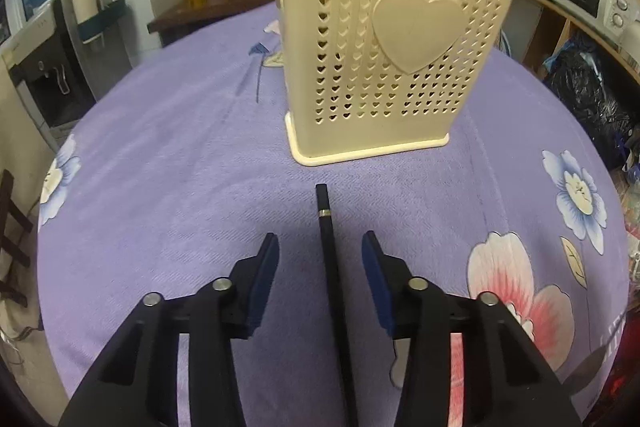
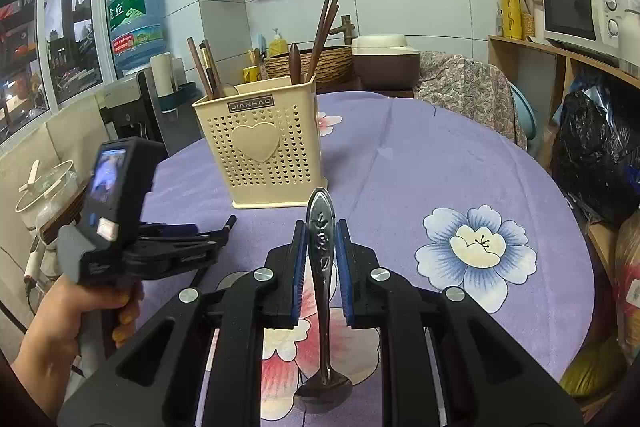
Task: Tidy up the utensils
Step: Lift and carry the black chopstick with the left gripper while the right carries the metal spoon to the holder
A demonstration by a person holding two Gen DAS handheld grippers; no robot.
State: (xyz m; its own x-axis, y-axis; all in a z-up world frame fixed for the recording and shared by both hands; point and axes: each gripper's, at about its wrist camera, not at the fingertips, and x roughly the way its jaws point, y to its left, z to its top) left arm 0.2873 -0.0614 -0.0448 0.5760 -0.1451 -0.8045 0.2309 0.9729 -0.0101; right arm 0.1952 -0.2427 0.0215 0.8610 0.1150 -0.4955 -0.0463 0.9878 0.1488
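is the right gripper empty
No, the right gripper is shut on a metal spoon, its pads pressing the handle with the bowl hanging below.

black chopstick running off the bottom edge, holder top cropped (contents mostly unseen)

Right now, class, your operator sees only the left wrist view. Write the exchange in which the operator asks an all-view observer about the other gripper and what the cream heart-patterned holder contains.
Operator: I see only the left gripper open around a black chopstick lying on the purple flowered cloth. What is the right gripper doing?
Observer: The right gripper is shut on a patterned steel spoon, handle forward, bowl nearest its camera.
Operator: The cream perforated plastic holder is cropped at its top. Is anything inside?
Observer: Yes, brown wooden chopsticks and other dark handles stand in it.
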